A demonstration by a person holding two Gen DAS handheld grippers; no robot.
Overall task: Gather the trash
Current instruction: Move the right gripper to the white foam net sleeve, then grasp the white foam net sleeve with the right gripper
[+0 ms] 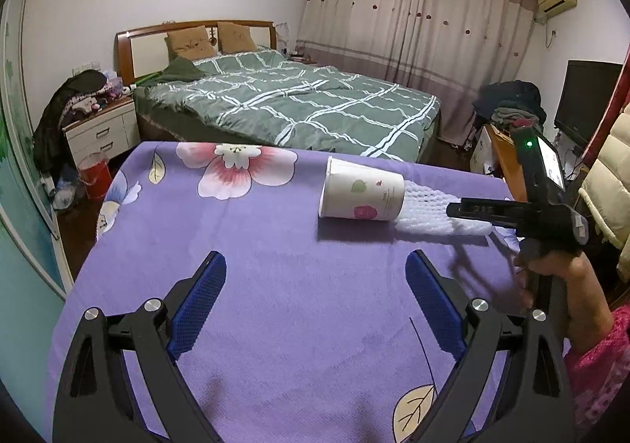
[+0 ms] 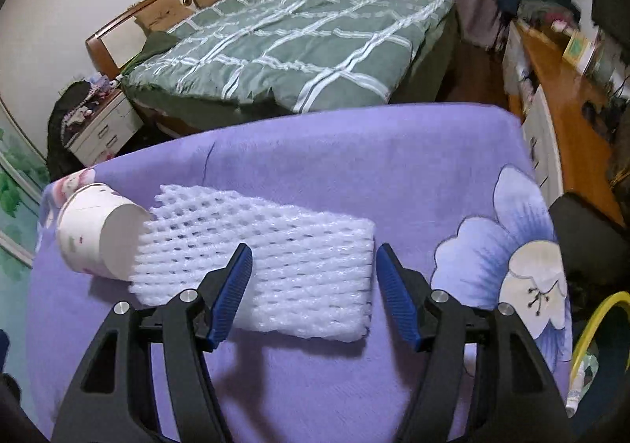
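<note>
Hovering: right gripper (image 2: 314,262) fingers spread over foam net (image 2: 271,265) | left gripper (image 1: 316,269) spread | paper cup (image 1: 362,194) seemingly touching net

paper cup (image 2: 94,232) abuts foam net (image 2: 260,265)

One cup (image 1: 360,193), on its side, ahead and right of the left gripper (image 1: 316,277). One foam net (image 2: 267,265), lying flat under and between the spread fingers of the right gripper (image 2: 314,265), one end touching the cup. Two grippers, both with jaws apart. One bed (image 1: 291,104) beyond, bearing two pillows (image 1: 210,39). One red bucket (image 1: 93,175), far left. One nightstand (image 1: 100,132).
</note>
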